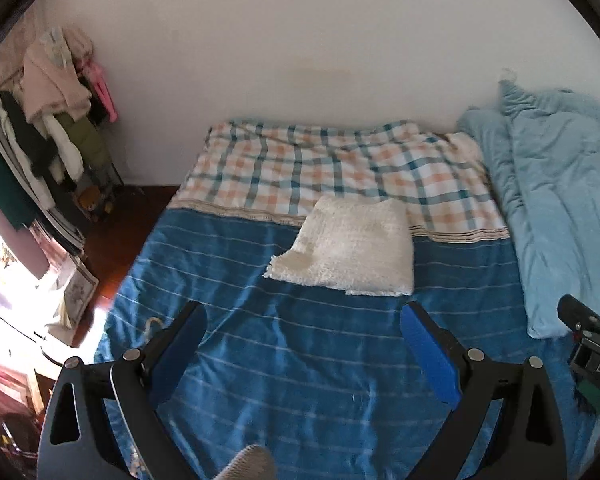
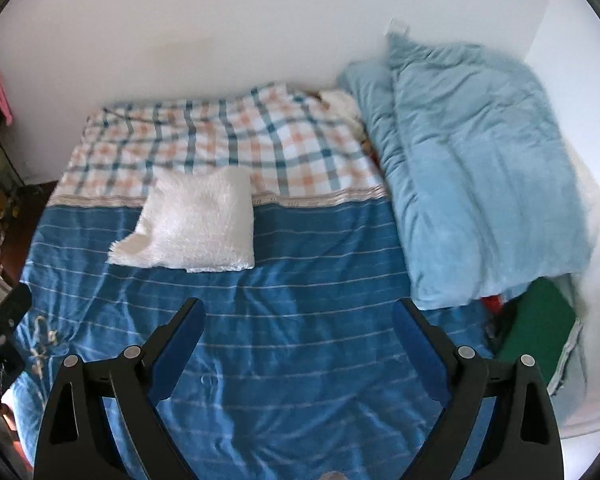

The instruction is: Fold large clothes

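Folding looks finished: white fluffy garment lies squared mid-bed. Left gripper and right gripper hover, jaws wide, empty; next garment needed.

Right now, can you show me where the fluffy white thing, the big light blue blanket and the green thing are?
fluffy white garment (image 2: 196, 224), right wrist view, middle of its folded top.
light blue blanket (image 2: 480, 184), right wrist view, its broad upper face.
green item (image 2: 540, 328), right wrist view, its flat green surface.

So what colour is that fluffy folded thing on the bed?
Cream-white, the fluffy folded garment; clearest in the right wrist view.
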Motion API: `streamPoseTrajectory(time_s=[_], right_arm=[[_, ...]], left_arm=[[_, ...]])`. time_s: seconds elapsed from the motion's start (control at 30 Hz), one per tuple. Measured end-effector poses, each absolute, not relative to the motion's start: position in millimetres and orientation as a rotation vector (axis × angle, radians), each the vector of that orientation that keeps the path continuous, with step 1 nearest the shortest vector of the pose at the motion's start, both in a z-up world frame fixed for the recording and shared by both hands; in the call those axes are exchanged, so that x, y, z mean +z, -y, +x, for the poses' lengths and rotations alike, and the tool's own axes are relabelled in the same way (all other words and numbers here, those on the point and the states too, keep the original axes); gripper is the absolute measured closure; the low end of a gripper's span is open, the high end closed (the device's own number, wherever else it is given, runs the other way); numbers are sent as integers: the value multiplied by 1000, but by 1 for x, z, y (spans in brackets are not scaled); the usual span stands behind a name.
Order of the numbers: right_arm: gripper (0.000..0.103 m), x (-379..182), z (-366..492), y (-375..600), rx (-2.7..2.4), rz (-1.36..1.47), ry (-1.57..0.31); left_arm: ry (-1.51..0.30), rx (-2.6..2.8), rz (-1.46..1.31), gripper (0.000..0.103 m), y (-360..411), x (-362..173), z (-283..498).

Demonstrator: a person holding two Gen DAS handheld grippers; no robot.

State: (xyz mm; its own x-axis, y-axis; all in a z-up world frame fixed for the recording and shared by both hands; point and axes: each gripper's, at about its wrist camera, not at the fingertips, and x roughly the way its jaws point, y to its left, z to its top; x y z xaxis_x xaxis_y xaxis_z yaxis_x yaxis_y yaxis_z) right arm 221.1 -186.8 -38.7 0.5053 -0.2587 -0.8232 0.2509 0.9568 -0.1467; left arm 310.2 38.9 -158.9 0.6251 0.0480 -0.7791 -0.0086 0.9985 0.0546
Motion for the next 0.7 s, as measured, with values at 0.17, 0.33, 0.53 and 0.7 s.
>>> streamPoseTrajectory(time_s=[0.17, 0.33, 0.53, 0.7], right_arm=[[7, 38, 150, 185, -289, -2, -932], [7, 96, 93, 184, -274, -1, -867], [7, 143, 37, 177, -249, -1, -807], [7, 162, 6, 168, -234, -14, -774]], left_arm=[[-847, 38, 40, 4, -41, -93, 254], [-775, 48, 30, 4, -45, -43, 205], [-737, 48, 41, 4, -46, -18, 166], [-717, 38, 26, 4, -46, -9, 144]])
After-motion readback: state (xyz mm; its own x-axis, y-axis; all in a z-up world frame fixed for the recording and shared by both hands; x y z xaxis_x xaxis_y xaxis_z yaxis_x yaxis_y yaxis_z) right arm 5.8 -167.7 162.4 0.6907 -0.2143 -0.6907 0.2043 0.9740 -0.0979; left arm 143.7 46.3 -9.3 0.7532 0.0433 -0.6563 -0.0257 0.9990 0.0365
